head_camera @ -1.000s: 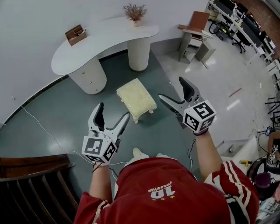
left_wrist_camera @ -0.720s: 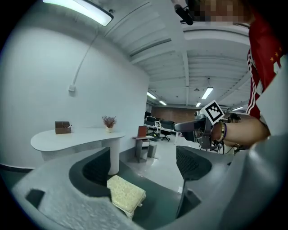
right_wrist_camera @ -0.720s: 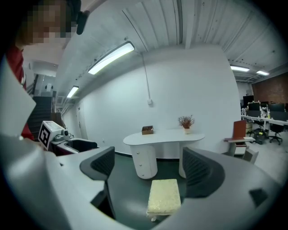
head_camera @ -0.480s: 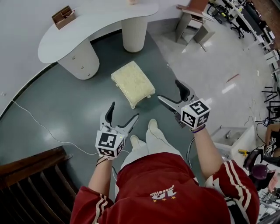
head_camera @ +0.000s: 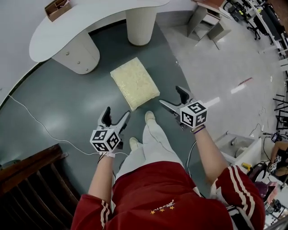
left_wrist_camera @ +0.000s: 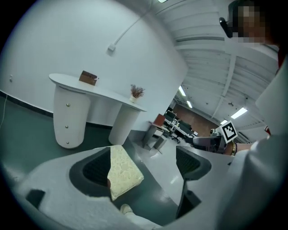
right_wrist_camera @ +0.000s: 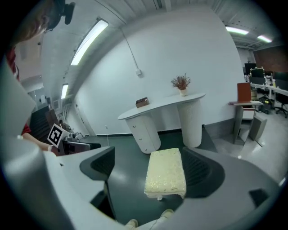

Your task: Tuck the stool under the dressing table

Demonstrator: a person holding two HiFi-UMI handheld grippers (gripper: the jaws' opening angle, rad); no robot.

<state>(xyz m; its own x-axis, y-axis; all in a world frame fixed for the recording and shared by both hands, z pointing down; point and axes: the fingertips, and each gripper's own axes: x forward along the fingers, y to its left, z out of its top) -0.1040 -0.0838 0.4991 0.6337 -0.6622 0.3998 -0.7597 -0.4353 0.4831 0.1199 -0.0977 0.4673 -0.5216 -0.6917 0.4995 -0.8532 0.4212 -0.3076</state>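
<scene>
A cream padded stool point(head_camera: 134, 82) stands on the dark green floor, a short way in front of the white dressing table point(head_camera: 85, 20). My left gripper point(head_camera: 115, 117) hangs open below and left of the stool's near end, apart from it. My right gripper point(head_camera: 173, 99) is open to the right of that near end, also clear of it. In the right gripper view the stool point(right_wrist_camera: 167, 173) sits ahead between the wide jaws, untouched. The left gripper view shows the stool point(left_wrist_camera: 122, 171) ahead, partly hidden behind the left jaw.
The table rests on two white pedestals point(head_camera: 78, 51) with a gap between them. A brown box point(head_camera: 57, 7) sits on its top. A white cable point(head_camera: 36, 121) runs over the floor at left. A dark wooden stair point(head_camera: 31, 179) is at lower left; desks point(head_camera: 209, 22) stand at upper right.
Both grippers have dropped lower toward the floor and now flank the stool's near end. The person has stepped closer to the stool. Both jaws have stayed open.
</scene>
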